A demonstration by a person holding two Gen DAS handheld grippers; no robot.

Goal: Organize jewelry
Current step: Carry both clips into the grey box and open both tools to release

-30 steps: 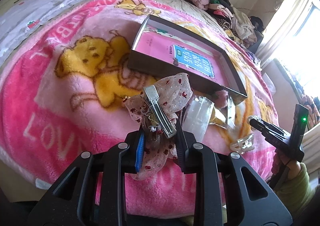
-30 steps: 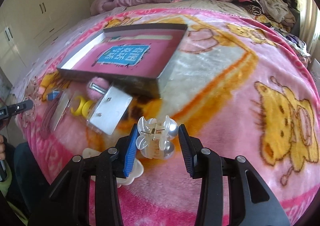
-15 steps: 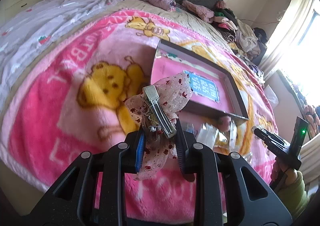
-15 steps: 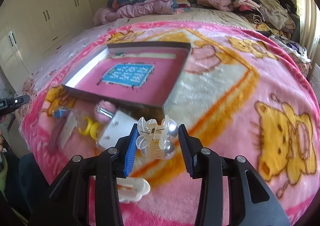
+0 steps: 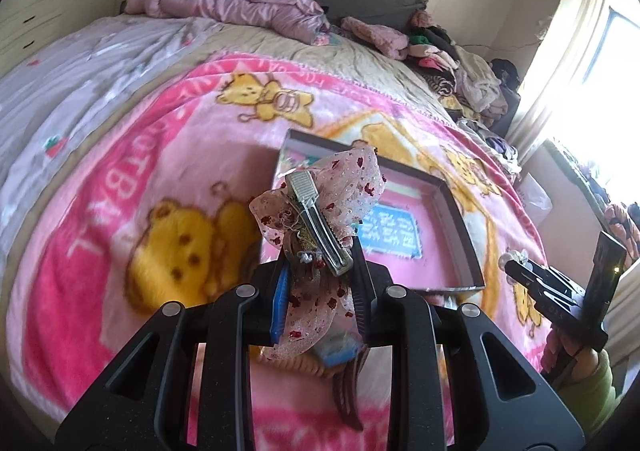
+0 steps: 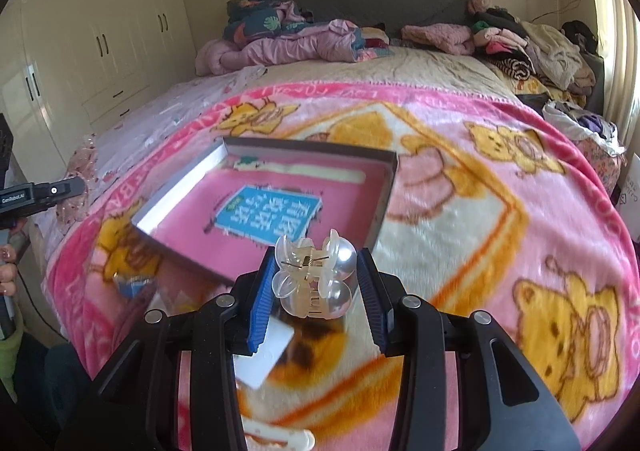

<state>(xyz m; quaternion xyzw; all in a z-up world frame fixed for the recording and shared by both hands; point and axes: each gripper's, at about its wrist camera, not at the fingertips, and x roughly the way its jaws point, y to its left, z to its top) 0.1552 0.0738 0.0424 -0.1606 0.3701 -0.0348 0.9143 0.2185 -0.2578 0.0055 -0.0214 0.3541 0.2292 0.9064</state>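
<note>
My left gripper [image 5: 320, 287] is shut on a sheer pink bow hair clip [image 5: 320, 207] with red dots and a metal clasp, held above the bed. Beyond it lies a shallow open box [image 5: 460, 211] with a pink bottom and a blue label. In the right wrist view my right gripper [image 6: 316, 283] is shut on a clear claw hair clip [image 6: 312, 279], lifted in front of the same box [image 6: 384, 187]. The right gripper [image 5: 520, 265] also shows at the right edge of the left wrist view, and the left gripper [image 6: 76, 183] at the left edge of the right wrist view.
A pink bear-print blanket [image 6: 500, 219] covers the bed. Small items lie near its front edge: a white card [image 6: 260, 355], a white clip [image 6: 280, 439], a blue piece [image 6: 132, 285]. Piled clothes [image 6: 520, 39] and bedding [image 6: 280, 43] sit at the headboard. Wardrobes [image 6: 92, 51] stand left.
Both grippers have risen with their clips still held. The box and blanket now sit lower and farther off in both views, and the loose items have slid under the fingers.
</note>
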